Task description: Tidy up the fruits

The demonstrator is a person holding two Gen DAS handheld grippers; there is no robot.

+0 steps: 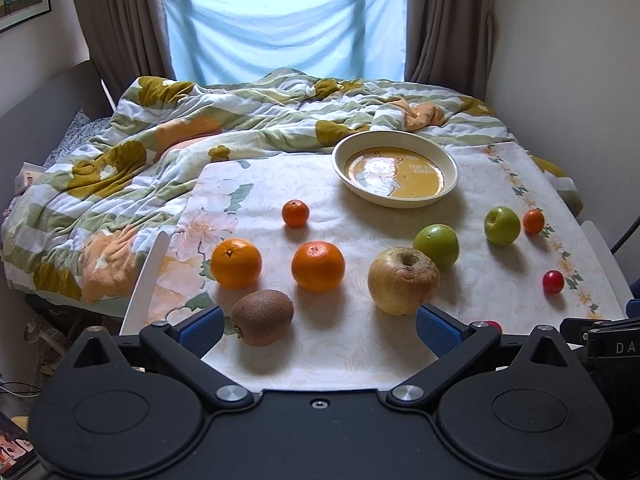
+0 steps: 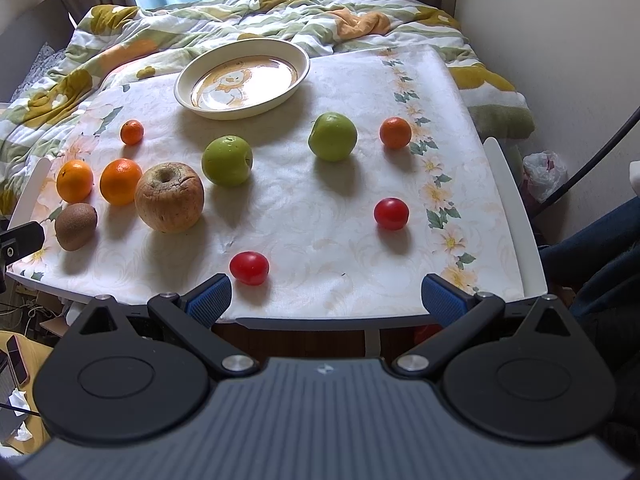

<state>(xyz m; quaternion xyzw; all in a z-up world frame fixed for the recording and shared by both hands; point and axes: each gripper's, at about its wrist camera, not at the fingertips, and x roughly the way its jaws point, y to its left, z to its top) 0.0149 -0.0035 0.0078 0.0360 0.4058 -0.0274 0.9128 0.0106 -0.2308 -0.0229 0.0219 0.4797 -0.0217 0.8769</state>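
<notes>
Fruits lie spread on a cloth-covered table [image 2: 320, 220]. A cream plate [image 1: 395, 198] [image 2: 242, 110] stands empty at the back. On the left lie a kiwi [image 1: 262, 317] [image 2: 76, 226], two oranges [image 1: 236, 263] [image 1: 318, 266] and a small mandarin [image 1: 295, 213]. A wrinkled yellow apple [image 1: 403, 280] [image 2: 169, 197] and two green apples [image 2: 227, 160] [image 2: 333, 136] lie in the middle. Another mandarin [image 2: 395, 132] and two red fruits [image 2: 391, 213] [image 2: 249, 267] lie on the right. My left gripper [image 1: 318, 330] is open and empty near the kiwi. My right gripper [image 2: 326, 298] is open and empty at the front edge.
A rumpled floral duvet [image 1: 160, 140] covers the bed behind the table. A wall [image 2: 560, 60] stands close on the right. A white bag [image 2: 546, 170] lies by the table's right side. A phone [image 2: 18, 360] lies low on the left.
</notes>
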